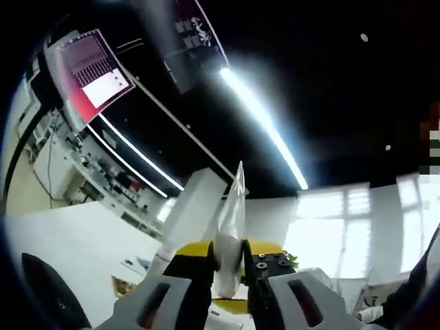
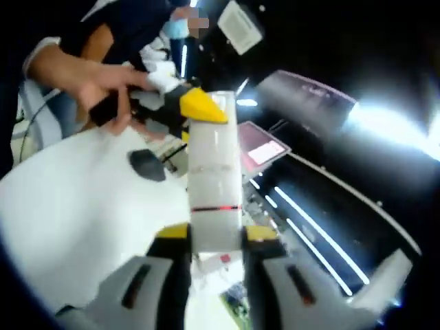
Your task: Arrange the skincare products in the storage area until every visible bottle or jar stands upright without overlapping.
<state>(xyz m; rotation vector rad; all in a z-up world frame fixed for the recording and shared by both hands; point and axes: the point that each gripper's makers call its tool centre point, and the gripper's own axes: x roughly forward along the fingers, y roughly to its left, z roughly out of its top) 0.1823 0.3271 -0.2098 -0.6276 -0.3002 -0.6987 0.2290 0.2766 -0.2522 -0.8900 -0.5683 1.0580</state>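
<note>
1. Big white worktop (image 2: 75, 206) sweeps under the right gripper view, and a person's hand (image 2: 93, 82) is up top gripping the handle of the left gripper (image 2: 180, 104), yellow parts showing.
2. Right gripper (image 2: 215, 251) has its jaws pinching a pale, squarish bottle (image 2: 214, 172), lifted clear of the worktop, a thin red band low on its body.
3. Left gripper (image 1: 229, 271): jaws clamped on a slim translucent tube (image 1: 232, 220), crimped tip pointing up toward the ceiling lights.
4. Small dark object (image 2: 146, 165) lies on the worktop beyond the bottle; can't tell what it is.
5. Looks like mid-carry, both products airborne. Next move, I'd say: tilt down, find the storage area, set each upright, apart.
</note>
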